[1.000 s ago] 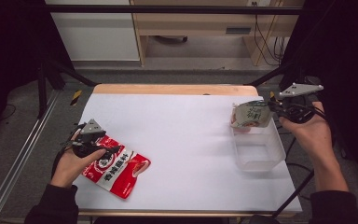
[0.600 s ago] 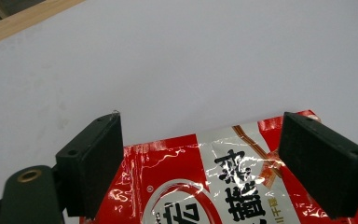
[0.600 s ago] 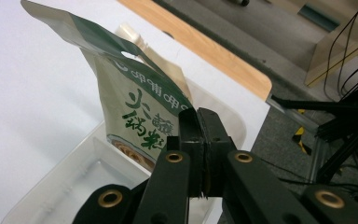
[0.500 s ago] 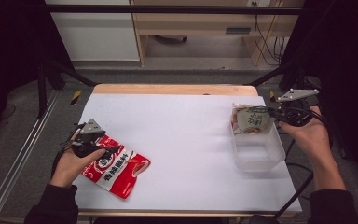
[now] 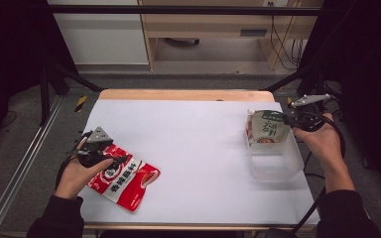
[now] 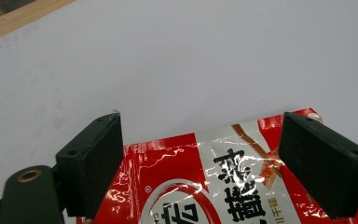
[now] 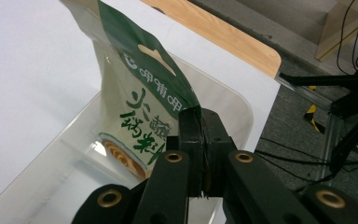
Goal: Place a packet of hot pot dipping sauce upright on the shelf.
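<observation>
High view: the white table (image 5: 198,148) is being occupied at its right edge by a clear bin (image 5: 275,161); a green-white pouch (image 5: 265,128) is being pinched over it by the right gripper (image 5: 293,119), while the wide-spread left gripper (image 5: 110,159) is being rested on a red pouch (image 5: 124,179) near the left edge.

Bright even overhead light, dark surroundings, foil glare, slight softness.

two snack pouches, one red (image 5: 124,181) and one green-and-white (image 5: 267,129); one clear plastic bin (image 5: 278,161); two handheld grippers.
</observation>
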A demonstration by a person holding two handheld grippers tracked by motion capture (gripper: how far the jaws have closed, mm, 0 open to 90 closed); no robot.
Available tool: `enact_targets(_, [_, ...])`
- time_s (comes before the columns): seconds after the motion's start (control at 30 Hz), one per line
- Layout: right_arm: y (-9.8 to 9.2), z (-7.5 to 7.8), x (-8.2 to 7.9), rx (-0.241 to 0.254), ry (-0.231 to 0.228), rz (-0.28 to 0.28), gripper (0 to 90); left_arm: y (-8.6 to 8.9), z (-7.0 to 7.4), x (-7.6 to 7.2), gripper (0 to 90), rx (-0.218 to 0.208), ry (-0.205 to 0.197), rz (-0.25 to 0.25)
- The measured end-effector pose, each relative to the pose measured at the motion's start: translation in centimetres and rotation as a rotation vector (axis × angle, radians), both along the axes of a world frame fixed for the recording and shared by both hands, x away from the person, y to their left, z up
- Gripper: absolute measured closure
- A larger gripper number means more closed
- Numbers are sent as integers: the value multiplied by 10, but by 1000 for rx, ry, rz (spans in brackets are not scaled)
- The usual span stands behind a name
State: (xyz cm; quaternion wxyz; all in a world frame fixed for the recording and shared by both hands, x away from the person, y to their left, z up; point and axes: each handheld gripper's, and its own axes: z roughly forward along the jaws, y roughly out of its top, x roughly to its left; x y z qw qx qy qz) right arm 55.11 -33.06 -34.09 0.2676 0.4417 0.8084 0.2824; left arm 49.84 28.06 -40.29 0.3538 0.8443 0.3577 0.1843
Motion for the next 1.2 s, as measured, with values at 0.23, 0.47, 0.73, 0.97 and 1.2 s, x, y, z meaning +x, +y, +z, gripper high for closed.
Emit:
enact_targets(0.23, [-1, -4, 8, 5, -15, -30, 887, 1, 0, 0, 143, 0, 1, 5])
enact_targets(0.47, [-2, -5, 7, 12, -18, -38, 809, 0, 0, -1, 143, 0, 0, 2])
enact_targets(0.73, [2, -1, 1, 5, -51, -54, 537, 2, 0, -1, 142, -3, 0, 5])
enact_targets(0.97, [8, 2, -4, -12, -88, -38, 339, 3, 1, -1, 142, -5, -2, 5])
enact_targets(1.2, [20, 11, -13, -6, -149, -1, 243, 3, 1, -1, 141, -9, -4, 6])
